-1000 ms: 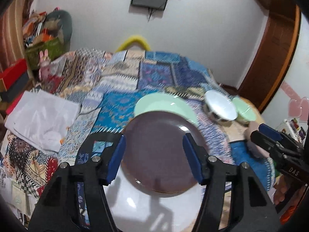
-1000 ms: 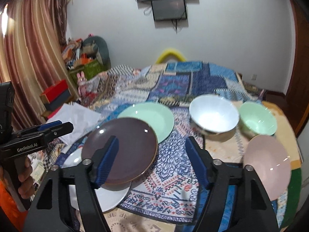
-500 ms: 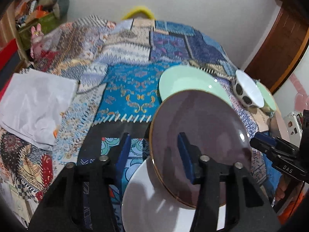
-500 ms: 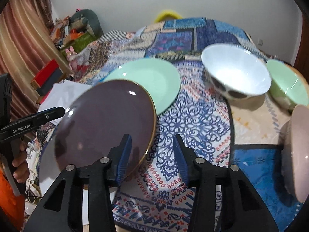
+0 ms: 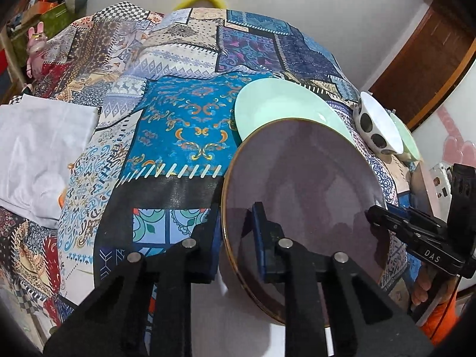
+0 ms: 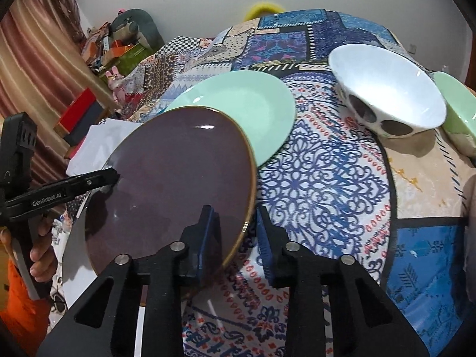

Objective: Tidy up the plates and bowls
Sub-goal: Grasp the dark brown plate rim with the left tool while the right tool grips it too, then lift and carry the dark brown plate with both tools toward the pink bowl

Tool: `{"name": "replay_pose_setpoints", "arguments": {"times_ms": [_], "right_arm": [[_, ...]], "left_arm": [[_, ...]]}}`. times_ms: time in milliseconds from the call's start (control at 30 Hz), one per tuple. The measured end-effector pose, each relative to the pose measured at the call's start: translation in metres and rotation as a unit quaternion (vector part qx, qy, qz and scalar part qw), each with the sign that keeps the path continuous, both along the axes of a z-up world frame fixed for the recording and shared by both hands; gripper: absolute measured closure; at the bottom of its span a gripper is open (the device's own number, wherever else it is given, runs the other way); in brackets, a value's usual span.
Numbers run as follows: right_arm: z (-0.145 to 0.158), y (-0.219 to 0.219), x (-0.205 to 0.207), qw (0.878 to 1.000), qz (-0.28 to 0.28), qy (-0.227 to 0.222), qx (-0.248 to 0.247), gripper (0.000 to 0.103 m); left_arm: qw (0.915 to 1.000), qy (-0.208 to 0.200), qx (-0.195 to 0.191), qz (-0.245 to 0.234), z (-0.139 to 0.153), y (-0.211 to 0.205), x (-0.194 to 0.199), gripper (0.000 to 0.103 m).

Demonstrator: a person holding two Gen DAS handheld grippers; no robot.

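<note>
A dark brown plate with a gold rim is held tilted above a white plate. My left gripper is shut on its left rim. My right gripper is shut on its right rim; the brown plate also shows in the right wrist view. A mint green plate lies just beyond it on the patterned cloth. A white bowl with dark spots and a green bowl stand at the right.
A patchwork cloth covers the surface. A folded white cloth lies at the left. A pink plate edge shows at the right. Clutter and a curtain stand at the far left.
Both grippers closed in from wide open and took hold of the brown plate's opposite rims. The plate has tilted up off the white plate.
</note>
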State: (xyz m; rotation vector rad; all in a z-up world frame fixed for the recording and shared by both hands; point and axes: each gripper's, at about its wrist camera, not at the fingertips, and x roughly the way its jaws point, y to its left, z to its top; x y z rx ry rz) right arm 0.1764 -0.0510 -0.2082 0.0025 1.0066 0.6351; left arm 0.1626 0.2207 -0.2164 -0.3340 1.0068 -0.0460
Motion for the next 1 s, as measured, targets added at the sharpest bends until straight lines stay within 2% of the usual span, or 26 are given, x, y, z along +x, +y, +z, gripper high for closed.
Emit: {"name": "replay_pose_setpoints", "arguments": {"times_ms": [567, 1000], "right_arm": [[0.002, -0.006, 0.0, 1.0, -0.006, -0.003, 0.014, 0.082], [0.006, -0.022, -0.007, 1.0, -0.017, -0.005, 0.016, 0.083]], "left_arm": [[0.9999, 0.011, 0.003, -0.004, 0.003, -0.006, -0.004, 0.084], [0.9999, 0.005, 0.008, -0.014, 0.012, -0.029, -0.013, 0.084]]}}
